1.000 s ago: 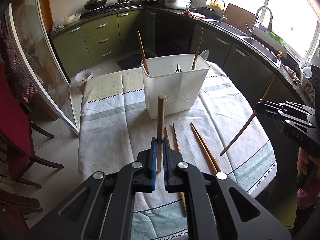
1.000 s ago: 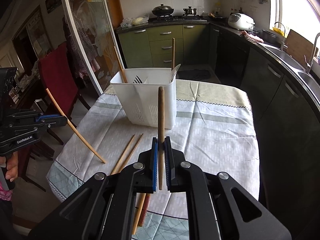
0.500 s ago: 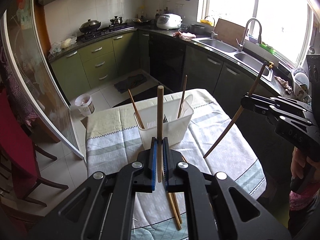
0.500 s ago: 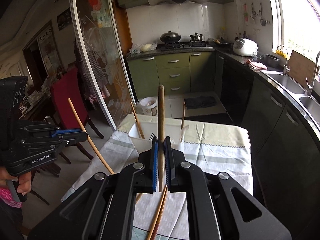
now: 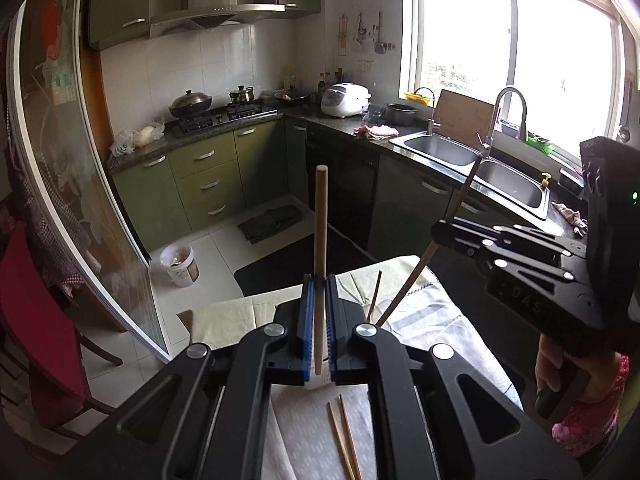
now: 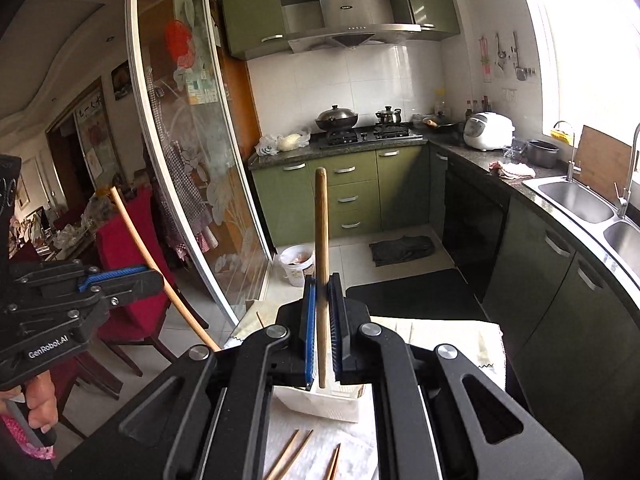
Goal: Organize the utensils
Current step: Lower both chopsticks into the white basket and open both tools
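1. We hold one chopstick in each gripper: the left gripper (image 5: pixel 319 328) has its jaws clamped on a pale chopstick (image 5: pixel 320 240) that stands upright between them, and the right gripper (image 6: pixel 321 330) is clamped the same way on a darker chopstick (image 6: pixel 321 240).
2. We judge this the carry step: both sticks are lifted off the table (image 5: pixel 440 320), not yet dropped in.
3. Next, each tip must come down over the white utensil holder (image 6: pixel 320 404), which sits just beyond and below the right jaws, largely hidden.
4. One chopstick (image 5: pixel 375 294) already leans out of the holder; what else is inside we cannot tell.
5. Loose chopsticks (image 5: pixel 342 436) lie on the cloth beneath the left jaws.
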A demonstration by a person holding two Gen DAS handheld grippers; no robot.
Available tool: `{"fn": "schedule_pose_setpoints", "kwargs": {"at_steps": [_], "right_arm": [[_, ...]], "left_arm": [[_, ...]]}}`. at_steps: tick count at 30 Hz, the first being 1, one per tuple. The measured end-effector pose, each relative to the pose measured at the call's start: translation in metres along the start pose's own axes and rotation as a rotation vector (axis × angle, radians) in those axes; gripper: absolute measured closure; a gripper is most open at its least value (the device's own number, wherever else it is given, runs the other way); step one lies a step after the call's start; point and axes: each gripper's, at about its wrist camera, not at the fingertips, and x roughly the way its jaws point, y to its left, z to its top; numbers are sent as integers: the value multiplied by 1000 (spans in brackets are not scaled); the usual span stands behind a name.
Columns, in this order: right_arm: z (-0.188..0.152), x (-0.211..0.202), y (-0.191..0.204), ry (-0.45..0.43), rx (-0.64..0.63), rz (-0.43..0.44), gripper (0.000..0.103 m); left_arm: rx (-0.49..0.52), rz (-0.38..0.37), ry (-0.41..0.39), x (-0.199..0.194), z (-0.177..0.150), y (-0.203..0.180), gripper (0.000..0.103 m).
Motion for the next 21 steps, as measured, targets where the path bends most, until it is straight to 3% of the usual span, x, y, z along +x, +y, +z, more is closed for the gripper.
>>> {"fn": "schedule_pose_setpoints", "kwargs": {"at_steps": [6, 15, 21], "right_arm": [[-15, 55, -8, 70, -2, -31, 96], [-65, 125, -8, 222, -46, -51, 96], [-86, 143, -11, 267, -41, -43, 93]], "left_arm": [[-13, -4, 38, 51, 0, 4, 97], [-51, 13, 200, 134, -45, 20, 97], [-65, -6, 271, 155, -71, 23, 96]]}}
